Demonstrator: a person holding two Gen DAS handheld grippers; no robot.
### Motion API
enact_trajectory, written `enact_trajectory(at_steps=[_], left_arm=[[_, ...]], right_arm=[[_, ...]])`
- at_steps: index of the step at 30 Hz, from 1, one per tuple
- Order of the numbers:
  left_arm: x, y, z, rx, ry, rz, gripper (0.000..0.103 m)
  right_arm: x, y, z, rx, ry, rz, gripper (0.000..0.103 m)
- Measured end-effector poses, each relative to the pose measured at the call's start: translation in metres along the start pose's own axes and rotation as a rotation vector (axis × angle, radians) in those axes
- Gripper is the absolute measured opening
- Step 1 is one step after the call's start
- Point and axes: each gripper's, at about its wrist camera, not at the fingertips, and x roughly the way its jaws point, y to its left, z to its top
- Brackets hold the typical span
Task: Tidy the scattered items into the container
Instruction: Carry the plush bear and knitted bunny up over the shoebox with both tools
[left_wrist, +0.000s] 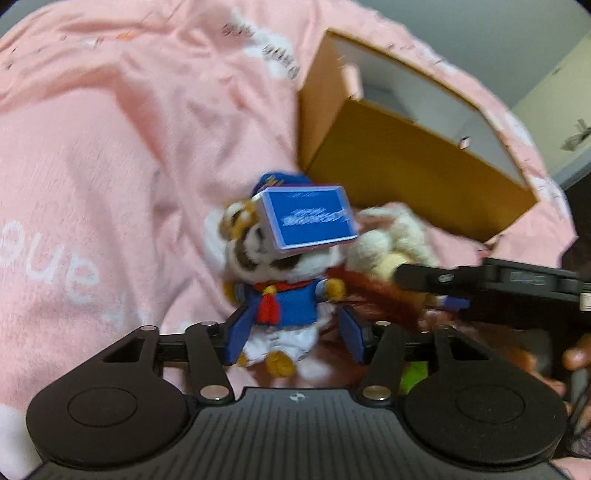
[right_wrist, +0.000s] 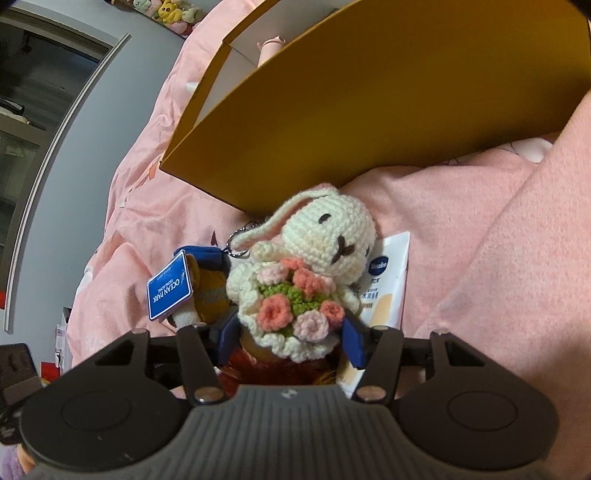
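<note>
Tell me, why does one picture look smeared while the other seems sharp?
Left wrist view: motion blur smears the sailor plush and its blue tag. Right wrist view: the crochet rabbit is crisp; fisheye bends the yellow box edge.

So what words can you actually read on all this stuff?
"OCEAN PARK": blue tag on the uniformed plush.
"Vaseline": blue logo on the white tube; the print below it is too small to read.
White lettering on the pink blanket: blurred, unreadable.
</note>
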Motion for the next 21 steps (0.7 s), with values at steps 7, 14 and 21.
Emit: enact_trajectory(at_steps=[7,14,21], left_arm=[[0.030,-0.002,0.005,-0.012,0.067,-0.039,0.055],[0.018,-0.018,-0.001,0.071,-0.016,-0.164,0.055],[0.035,-0.015,0.002,0.020,-0.005,-0.114,0.056]], right_arm=[[-0.014,-0.001,0.001,-0.010,-0.034,-0.001,0.059],[-0.037,0.019,-0.001,-0.184,-0.099,-0.116,0.058],[-0.037,0.032,-0.003,-0.328,-0.110,-0.202,0.059]])
